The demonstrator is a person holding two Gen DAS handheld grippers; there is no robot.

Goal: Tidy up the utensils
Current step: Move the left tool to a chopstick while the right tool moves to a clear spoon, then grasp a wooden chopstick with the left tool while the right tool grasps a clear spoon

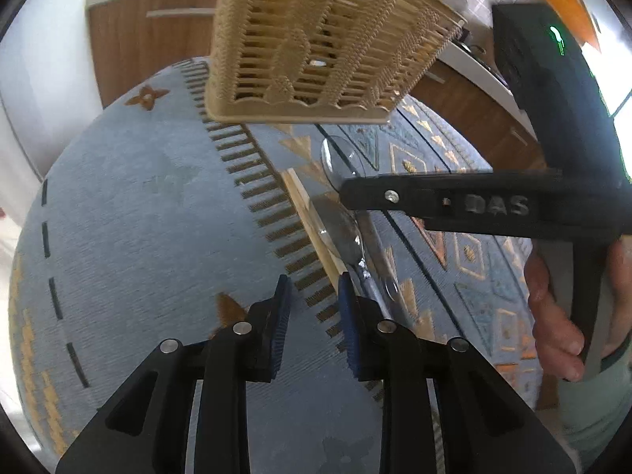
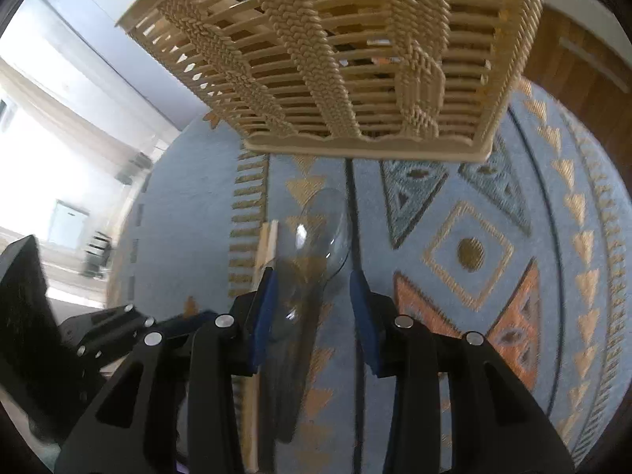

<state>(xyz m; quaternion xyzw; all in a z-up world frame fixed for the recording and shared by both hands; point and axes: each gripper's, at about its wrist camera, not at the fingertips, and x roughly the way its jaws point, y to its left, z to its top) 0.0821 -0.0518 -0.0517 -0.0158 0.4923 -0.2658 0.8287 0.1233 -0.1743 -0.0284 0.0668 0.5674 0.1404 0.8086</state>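
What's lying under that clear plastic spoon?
The clear spoon lies on the patterned blue cloth, whose triangles show through its bowl. A wooden stick lies beside it. Lower down, its handle is blurred, so anything beneath is unclear.

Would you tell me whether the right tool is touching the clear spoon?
Apart. The right wrist view shows the clear spoon lying between the right tool's open pads, with rug visible either side.

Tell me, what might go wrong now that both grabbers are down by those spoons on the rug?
The clear plastic spoon lies between the right gripper's open jaws, right beside the wooden stick, so the stick could get pinched too. The metal spoon overlaps its neighbours, so the left gripper might nudge the pile. The two grippers are close and could bump.
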